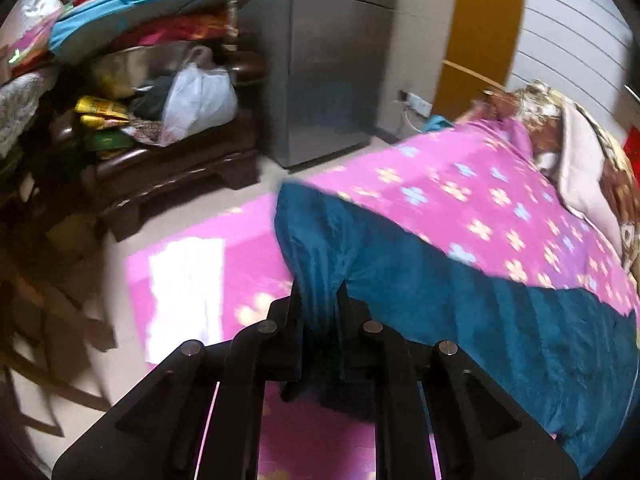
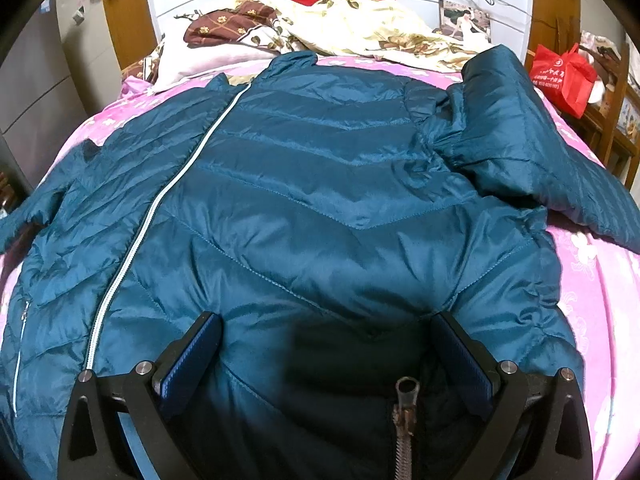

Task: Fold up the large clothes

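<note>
From the left wrist, the left gripper [image 1: 320, 300] has its jaws drawn narrow on a bunched fold of the teal puffer jacket [image 1: 460, 300], pinched at what looks like a sleeve or side edge, though blur makes the exact part hard to name; holding it there lets that side be lifted and carried over the body. The jacket lies on the pink flowered bedsheet [image 1: 460, 184]. From the right wrist, the right gripper [image 2: 328, 360] hovers over the hem with its jaws spread wide, gripping nothing, its blue pads [image 2: 192, 360] straddling the padded front near the dark zipper pull [image 2: 406, 404], probably ready to pin or seize the bottom edge. The pale zipper line [image 2: 160, 196] runs diagonally, the jacket spread front-up across the bed.
</note>
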Demonstrator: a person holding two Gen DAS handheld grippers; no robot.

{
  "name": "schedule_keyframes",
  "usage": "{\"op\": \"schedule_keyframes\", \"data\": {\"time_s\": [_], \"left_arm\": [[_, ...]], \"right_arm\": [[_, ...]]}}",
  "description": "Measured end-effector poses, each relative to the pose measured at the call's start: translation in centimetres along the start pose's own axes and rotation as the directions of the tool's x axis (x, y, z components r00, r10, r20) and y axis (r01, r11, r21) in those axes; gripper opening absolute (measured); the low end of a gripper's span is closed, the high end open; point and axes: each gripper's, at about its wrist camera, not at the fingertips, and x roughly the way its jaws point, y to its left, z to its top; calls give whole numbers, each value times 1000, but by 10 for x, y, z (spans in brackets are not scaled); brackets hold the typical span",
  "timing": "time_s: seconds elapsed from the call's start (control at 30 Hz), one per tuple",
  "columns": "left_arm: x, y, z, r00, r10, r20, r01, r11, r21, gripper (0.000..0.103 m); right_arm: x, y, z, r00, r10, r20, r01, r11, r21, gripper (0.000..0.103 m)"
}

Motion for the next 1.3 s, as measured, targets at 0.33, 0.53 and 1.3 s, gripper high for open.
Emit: {"op": "schedule_keyframes", "data": {"time_s": [0.33,0.53,1.3], "left_arm": [[-77,-124,-22,950,-310,47,291,928,235,10],[-118,-198,-51,871,-491,-16,468,819,332,8],[-66,-123,-92,923,-384,-13,357,845,399,69]], "right_arm": [[-34,-41,-23,986,-165,27,164,985,54,103],[-35,-59,-29,989,-150,0,149,984,94,103],[-22,-45,-30,982,-188,-35,189,981,40,103]]}}
